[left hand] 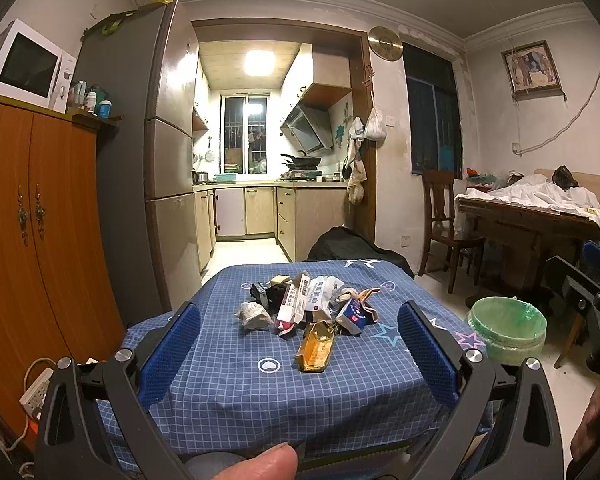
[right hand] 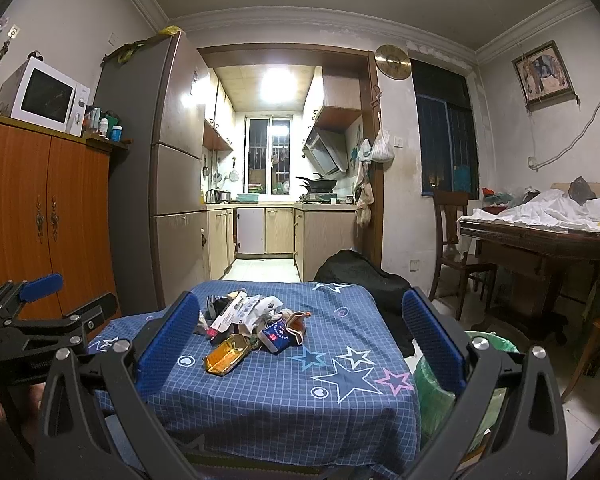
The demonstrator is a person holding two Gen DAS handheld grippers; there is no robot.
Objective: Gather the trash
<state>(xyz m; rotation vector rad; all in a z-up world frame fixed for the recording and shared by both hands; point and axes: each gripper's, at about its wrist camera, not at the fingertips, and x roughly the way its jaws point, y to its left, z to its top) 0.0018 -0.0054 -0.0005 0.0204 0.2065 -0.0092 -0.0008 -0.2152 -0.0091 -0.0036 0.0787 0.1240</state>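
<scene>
Nearest the left wrist camera, a fingertip [left hand: 266, 460] is seen at the bottom edge, just below the left tool [left hand: 300, 342], whose two blue-padded fingers [left hand: 172, 354] are spread wide with nothing between them. One worktop covered in a blue checked cloth with star prints [left hand: 228, 392] lies ahead of it. One pile of trash [left hand: 306, 304] rests near the middle of that cloth, well apart from both tools. From left to right in the pile, one crumpled grey-white paper wad [left hand: 254, 314], one white and pink carton [left hand: 294, 300], one flattened gold foil packet [left hand: 317, 346] lying nearest the camera, and one small blue and white box with a red patch [left hand: 354, 316] can be counted; the remaining pieces are too tangled to count. One green-lined round bin [left hand: 508, 328] stands on the floor just right of the worktop.

In the right wrist view, the right tool [right hand: 300, 340] is likewise held wide and empty. Only part of the bin is shown here, behind the right finger, whereas its whole rim is shown in the left view. The paper wad is mostly hidden behind the left finger here. Each view catches the other tool at its edge.
</scene>
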